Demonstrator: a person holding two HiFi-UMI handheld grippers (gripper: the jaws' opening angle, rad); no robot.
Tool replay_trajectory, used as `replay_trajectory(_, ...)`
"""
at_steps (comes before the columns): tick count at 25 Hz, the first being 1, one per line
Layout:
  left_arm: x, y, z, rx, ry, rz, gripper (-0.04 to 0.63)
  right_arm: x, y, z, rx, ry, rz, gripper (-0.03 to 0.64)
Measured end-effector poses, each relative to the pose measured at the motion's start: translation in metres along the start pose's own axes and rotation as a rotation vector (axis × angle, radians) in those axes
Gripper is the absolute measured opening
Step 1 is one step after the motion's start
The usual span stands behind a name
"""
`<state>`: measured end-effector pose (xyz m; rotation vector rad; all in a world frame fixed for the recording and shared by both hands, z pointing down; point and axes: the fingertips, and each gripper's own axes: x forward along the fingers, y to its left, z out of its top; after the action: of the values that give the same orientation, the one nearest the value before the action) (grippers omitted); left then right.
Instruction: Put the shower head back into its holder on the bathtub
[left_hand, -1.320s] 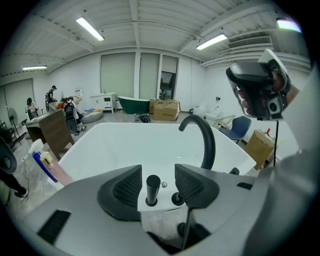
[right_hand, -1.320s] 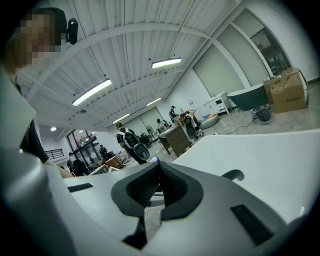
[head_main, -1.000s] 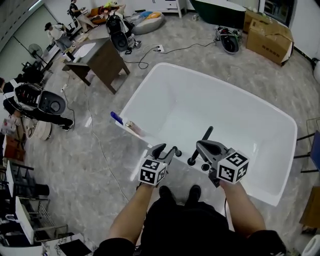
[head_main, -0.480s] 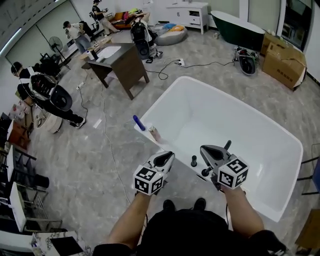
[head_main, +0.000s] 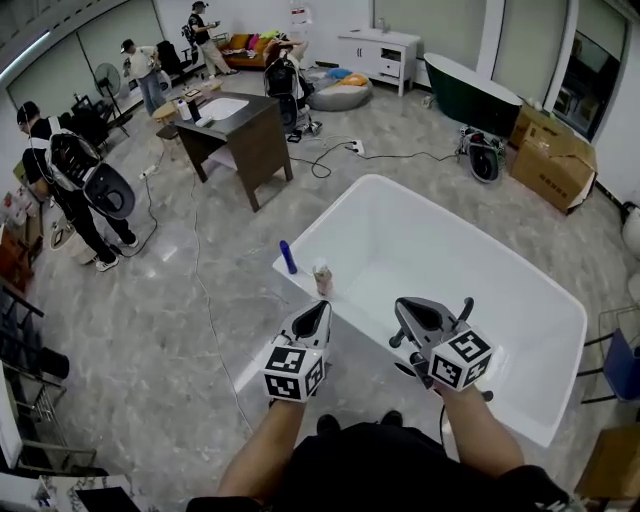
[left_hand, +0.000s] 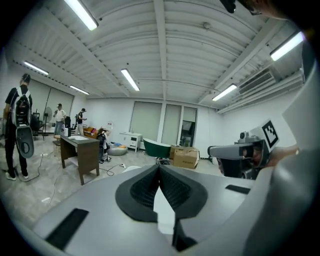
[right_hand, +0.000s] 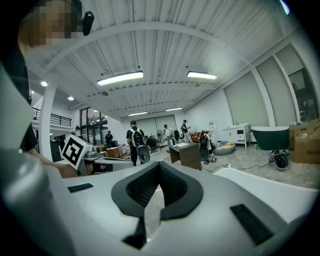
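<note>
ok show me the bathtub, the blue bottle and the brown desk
bathtub (head_main: 450, 250), head view, bare inner floor
blue bottle (head_main: 288, 257), head view, middle of its body
brown desk (head_main: 262, 150), head view, side panel

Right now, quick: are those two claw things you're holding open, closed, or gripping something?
Left gripper: closed, jaws together, holding nothing.
Right gripper: closed, jaws together, holding nothing.

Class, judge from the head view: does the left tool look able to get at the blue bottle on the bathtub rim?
Probably yes, though not straight on. The blue bottle stands free on the bathtub rim, but the pale bottle stands between it and the left tool, whose jaws are shut and empty.
</note>
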<state>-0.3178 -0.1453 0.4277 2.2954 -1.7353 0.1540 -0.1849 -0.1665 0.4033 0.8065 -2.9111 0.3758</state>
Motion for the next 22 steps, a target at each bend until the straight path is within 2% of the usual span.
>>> replay_trajectory(5,-0.015,0.011,0.033,0.032,-0.066,-0.029,0.015,0.001,0.028,0.027,0.022,-0.072,-0.018,0.015)
replay_trajectory(10,-0.021,0.015,0.055,0.071,-0.092,-0.06,0.015,-0.007,0.038,0.051,-0.018,-0.133,-0.053,0.015)
replay_trajectory(16,-0.018,0.021,0.077,0.093,-0.114,-0.039,0.015,-0.016,0.024,0.072,-0.007,-0.179,-0.082,0.015)
replay_trajectory(22,-0.013,0.018,0.09,0.081,-0.149,0.008,0.015,-0.041,-0.002,0.074,-0.008,-0.199,-0.113,0.015)
